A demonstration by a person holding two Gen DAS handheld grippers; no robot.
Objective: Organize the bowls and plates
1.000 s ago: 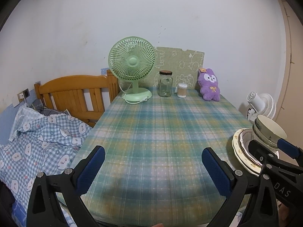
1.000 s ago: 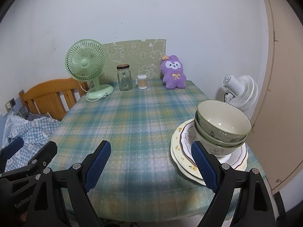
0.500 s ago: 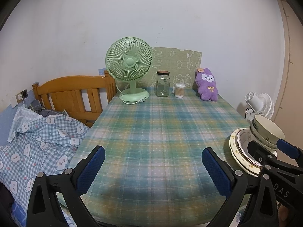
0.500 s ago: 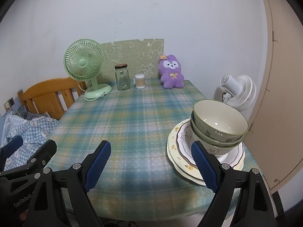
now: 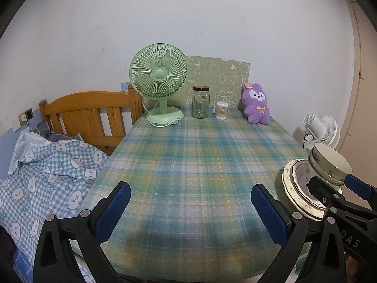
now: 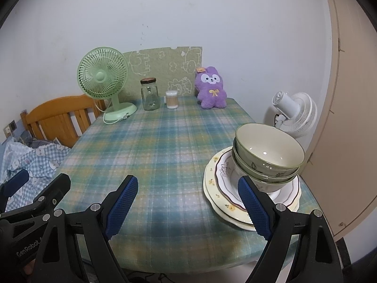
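Both tongs hover over the near edge of the table (image 5: 188, 165), pointing down along the plaid cloth.

Left tongs (image 5: 190, 210): released, blue pads wide apart, only bare cloth between them.

Right tongs (image 6: 188, 202): also released, nothing gripped. The right pad overlaps the near-left side of the dish stack in view; whether it touches cannot be told.

Dish stack sits just ahead and to the right of the right tongs, at the table's right edge. Bottom: plates (image 6: 219, 188), a cream one with small flowers under a white one with a dark scalloped rim. On top: bowls (image 6: 268, 151) nested, green outside, cream inside. The top bowl holds nothing. From the left tongs the same stack lies well off to the right, partly behind the other tool.

Far end of the table, well ahead of both tongs, left to right:
- green fan (image 5: 160, 82)
- glass jar (image 5: 200, 102) with a dark lid, upright, looks empty
- small clear tub (image 5: 222, 110) packed with cotton swabs, just beside the jar
- purple plush rabbit (image 5: 256, 103) against a green patterned board.
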